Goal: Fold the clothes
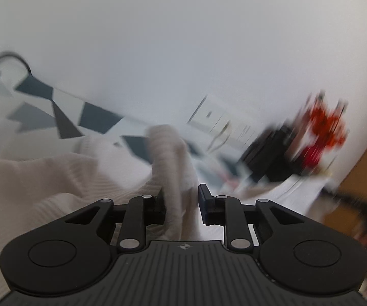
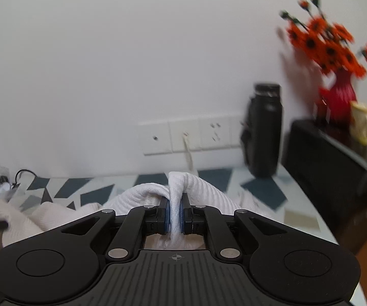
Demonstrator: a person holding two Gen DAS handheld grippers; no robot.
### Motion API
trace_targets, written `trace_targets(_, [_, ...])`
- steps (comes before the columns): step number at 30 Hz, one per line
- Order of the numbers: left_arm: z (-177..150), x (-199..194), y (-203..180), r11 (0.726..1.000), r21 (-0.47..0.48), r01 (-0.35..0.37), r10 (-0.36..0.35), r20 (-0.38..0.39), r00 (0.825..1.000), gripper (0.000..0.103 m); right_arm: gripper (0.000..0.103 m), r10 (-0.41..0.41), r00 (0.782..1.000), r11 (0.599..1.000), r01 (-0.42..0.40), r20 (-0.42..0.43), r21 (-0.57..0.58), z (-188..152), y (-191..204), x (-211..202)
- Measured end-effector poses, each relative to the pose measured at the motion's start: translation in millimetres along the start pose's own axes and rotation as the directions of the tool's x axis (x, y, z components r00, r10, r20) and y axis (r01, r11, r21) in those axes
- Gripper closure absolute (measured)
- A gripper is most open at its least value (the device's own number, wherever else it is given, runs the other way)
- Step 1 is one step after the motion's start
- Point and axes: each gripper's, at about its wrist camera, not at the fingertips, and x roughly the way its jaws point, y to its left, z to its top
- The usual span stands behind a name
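A white ribbed garment [image 2: 196, 188] is bunched up over the patterned tabletop [image 2: 265, 191], one fold pinched tight in the right gripper [image 2: 175, 216]. The left gripper [image 1: 180, 204] has another fold between its fingers; whether both pads press it is unclear. A black bottle [image 2: 263, 130] stands beyond, right of the right gripper.

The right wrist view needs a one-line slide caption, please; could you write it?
Right gripper shut on a fold of white ribbed garment above the patterned table.
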Motion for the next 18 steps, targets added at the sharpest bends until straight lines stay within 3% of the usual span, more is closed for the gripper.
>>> trace_targets(6, [-1.0, 6.6, 14.1, 0.992, -0.109, 0.065, -0.063, 0.015, 0.998, 0.079, 0.096, 0.016, 0.991, 1.0, -0.018, -0.135, -0.012, -29.3, 7.9, 33.6])
trace_targets(11, [-2.4, 12.4, 18.6, 0.993, -0.11, 0.034, -0.035, -0.008, 0.999, 0.077, 0.096, 0.018, 0.971, 1.0, -0.022, -0.238, -0.017, -65.1, 11.8, 49.1])
trace_targets(18, [-7.6, 21.1, 15.3, 0.998, -0.062, -0.017, 0.015, -0.042, 0.999, 0.044, 0.091, 0.01, 0.952, 1.0, -0.012, -0.304, -0.007, -99.1, 17.8, 49.7])
